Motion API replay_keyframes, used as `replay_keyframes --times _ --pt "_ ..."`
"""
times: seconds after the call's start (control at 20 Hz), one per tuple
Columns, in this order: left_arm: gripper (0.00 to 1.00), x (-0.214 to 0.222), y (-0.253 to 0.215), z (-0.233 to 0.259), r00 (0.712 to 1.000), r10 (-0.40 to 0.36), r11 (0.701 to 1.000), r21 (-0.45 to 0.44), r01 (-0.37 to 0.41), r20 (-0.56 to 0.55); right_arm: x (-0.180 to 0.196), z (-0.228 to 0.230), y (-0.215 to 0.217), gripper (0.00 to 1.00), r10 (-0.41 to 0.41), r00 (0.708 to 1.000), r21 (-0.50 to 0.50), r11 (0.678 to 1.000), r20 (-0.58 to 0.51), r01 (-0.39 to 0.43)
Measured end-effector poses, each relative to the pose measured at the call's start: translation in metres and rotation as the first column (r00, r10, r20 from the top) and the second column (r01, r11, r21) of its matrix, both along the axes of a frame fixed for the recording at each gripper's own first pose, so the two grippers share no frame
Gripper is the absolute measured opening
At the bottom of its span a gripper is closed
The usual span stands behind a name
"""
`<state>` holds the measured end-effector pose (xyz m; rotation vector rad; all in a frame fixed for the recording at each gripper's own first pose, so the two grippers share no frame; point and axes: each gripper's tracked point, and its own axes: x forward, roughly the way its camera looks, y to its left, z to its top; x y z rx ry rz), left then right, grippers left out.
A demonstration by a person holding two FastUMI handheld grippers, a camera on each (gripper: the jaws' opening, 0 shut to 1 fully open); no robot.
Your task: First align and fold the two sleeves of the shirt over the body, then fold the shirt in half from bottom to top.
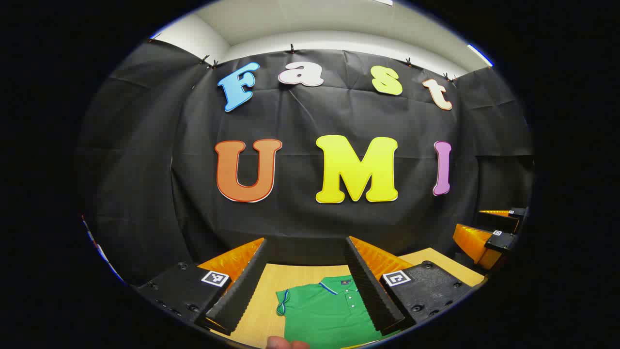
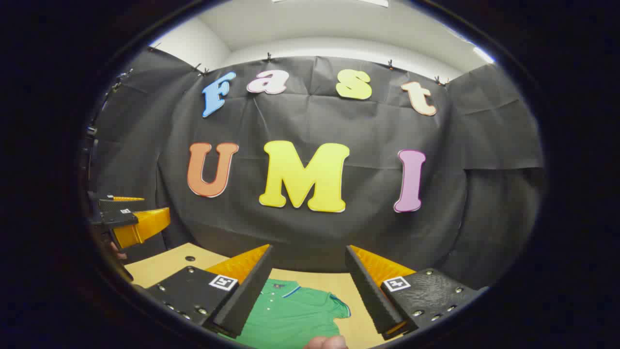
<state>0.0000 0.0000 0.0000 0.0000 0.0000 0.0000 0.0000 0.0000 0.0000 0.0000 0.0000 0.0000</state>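
Note:
A green polo shirt with a blue-and-white trimmed collar lies flat on the wooden table, collar toward the booth wall. In the left gripper view my left gripper hangs open above the shirt's collar and left sleeve, nothing between its fingers. The right gripper shows far off at the right edge there. In the right gripper view my right gripper is open above the same shirt, over its collar and right sleeve. The left gripper shows at the left edge, with a hand behind it.
The black cloth wall stands close behind the table's far edge. A fingertip shows at the bottom of the left gripper view, another fingertip at the bottom of the right gripper view. A small dark hole marks the table's left part.

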Motion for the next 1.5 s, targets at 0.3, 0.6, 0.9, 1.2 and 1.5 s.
replay_keyframes --times 0.3,0.6,0.9,1.2,1.5 --pt "0.99 0.002 0.004 0.006 1.0 0.012 1.0 0.005 -0.012 0.017 0.004 0.007 0.008 0.93 0.016 1.0 0.008 1.0 0.012 -0.016" --pt "0.99 0.0 0.005 0.009 1.0 0.016 1.0 0.009 -0.016 0.023 0.007 0.005 0.011 0.93 0.024 1.0 0.028 0.999 -0.006 -0.024" --pt "1.0 0.0 0.006 0.003 1.0 0.026 1.0 -0.01 -0.026 0.004 0.012 -0.006 0.004 0.93 0.031 0.999 0.021 0.999 -0.028 -0.031" --pt "0.99 0.0 0.004 -0.01 0.999 0.029 1.0 -0.011 -0.029 -0.031 0.025 -0.034 -0.024 0.94 0.013 0.996 0.024 1.0 -0.09 -0.011" --pt "0.99 -0.004 -0.009 -0.037 0.993 0.006 1.0 -0.011 -0.008 -0.115 0.043 -0.093 -0.067 0.94 0.0 0.979 0.014 1.0 -0.206 0.003"
